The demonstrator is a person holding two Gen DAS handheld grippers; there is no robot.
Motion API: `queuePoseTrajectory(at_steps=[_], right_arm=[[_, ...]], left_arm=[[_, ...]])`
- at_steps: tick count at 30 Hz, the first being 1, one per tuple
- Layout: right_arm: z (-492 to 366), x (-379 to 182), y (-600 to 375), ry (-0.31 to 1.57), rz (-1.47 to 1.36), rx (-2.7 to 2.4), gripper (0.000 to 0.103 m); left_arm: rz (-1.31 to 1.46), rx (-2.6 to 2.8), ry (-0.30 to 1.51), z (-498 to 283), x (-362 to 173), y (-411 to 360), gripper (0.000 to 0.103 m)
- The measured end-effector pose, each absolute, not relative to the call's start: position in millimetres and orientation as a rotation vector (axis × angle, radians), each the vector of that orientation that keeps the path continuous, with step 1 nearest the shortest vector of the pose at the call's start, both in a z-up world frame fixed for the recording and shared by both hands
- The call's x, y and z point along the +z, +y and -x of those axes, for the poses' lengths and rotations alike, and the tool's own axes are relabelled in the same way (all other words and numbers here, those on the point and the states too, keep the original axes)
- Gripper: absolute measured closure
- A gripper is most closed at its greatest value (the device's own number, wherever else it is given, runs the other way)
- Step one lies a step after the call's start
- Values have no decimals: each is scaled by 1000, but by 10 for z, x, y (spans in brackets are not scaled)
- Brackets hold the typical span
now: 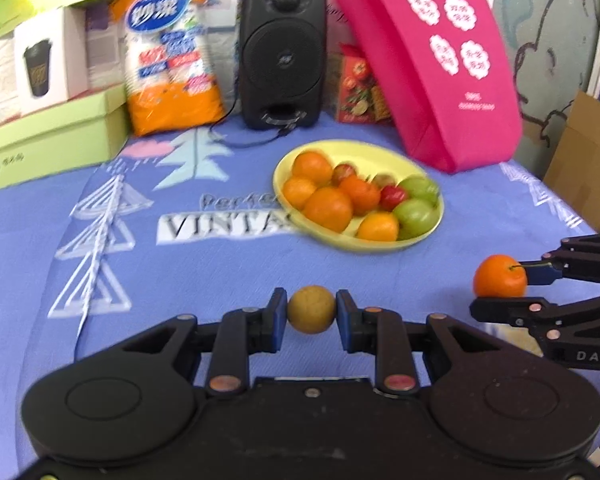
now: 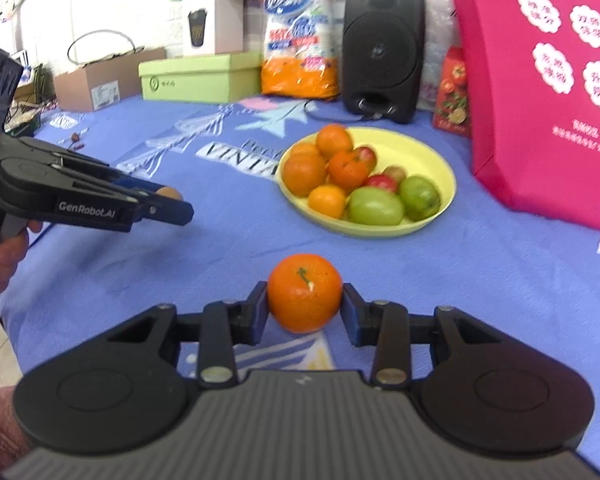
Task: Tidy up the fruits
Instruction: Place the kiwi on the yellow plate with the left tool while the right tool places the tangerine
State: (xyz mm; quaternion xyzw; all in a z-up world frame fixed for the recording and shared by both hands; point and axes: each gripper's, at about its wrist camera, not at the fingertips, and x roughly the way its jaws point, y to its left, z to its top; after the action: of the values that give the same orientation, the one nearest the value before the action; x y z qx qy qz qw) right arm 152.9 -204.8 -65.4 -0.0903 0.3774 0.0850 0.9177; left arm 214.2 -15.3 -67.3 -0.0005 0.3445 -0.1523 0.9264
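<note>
My left gripper [image 1: 311, 312] is shut on a small brown round fruit [image 1: 311, 309], held over the blue cloth in front of the yellow plate [image 1: 384, 160]. My right gripper [image 2: 305, 304] is shut on an orange tangerine [image 2: 305, 297] with a green stem. The plate also shows in the right wrist view [image 2: 428, 152] and holds several oranges, green fruits and small red ones. In the left wrist view the right gripper [image 1: 512, 284] with the tangerine [image 1: 499, 276] is at the right. In the right wrist view the left gripper [image 2: 168, 200] is at the left, the brown fruit [image 2: 169, 193] peeking out.
A pink bag [image 1: 428, 60] stands right of the plate. Behind it are a black speaker [image 1: 282, 52], an orange-and-white packet [image 1: 172, 52], a red box [image 1: 358, 88] and green boxes [image 1: 52, 140]. The blue printed cloth [image 1: 180, 264] covers the table.
</note>
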Motion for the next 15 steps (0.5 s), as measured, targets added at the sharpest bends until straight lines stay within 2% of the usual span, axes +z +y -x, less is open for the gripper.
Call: queuePoseTrajectory(at_steps=[15], right_arm=[[-2579, -447, -2507, 695, 194, 91, 66]], left_arm=[[-89, -368, 676, -3600, -447, -871, 77]])
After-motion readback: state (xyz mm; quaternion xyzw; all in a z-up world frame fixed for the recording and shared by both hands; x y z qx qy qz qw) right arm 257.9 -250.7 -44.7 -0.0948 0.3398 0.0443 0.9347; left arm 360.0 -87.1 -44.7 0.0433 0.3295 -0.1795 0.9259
